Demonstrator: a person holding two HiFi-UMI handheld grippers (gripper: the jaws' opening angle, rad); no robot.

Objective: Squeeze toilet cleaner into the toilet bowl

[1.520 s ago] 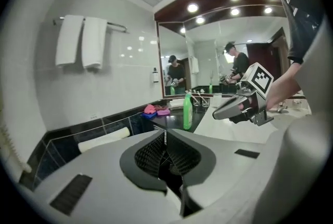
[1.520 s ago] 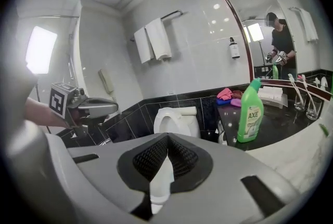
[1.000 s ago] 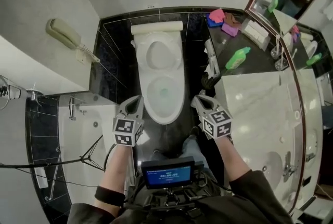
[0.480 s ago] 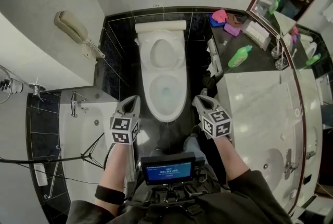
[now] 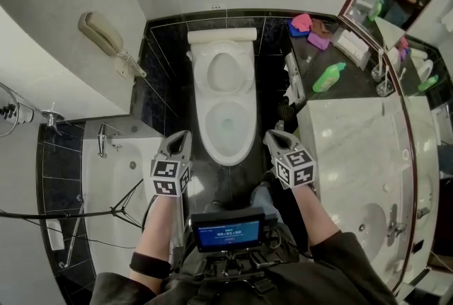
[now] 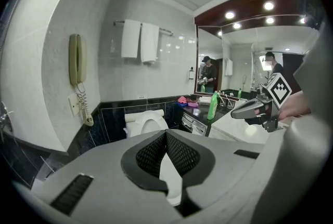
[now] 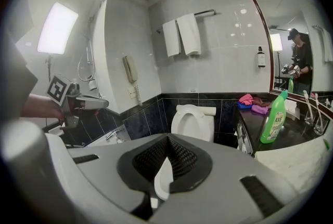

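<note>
Here, in the head view, the open white ceramic toilet stands at centre. The left gripper, at 7 o'clock of the bowl, and the right gripper, at 5 o'clock, both point toward it. Each has its jaws together with nothing between them. The green plastic bottle of toilet cleaner stands upright on the black stone bench, at 2 o'clock of the bowl and well apart from both grippers. Pink and purple cloths lie near it at its 11 o'clock.
</note>
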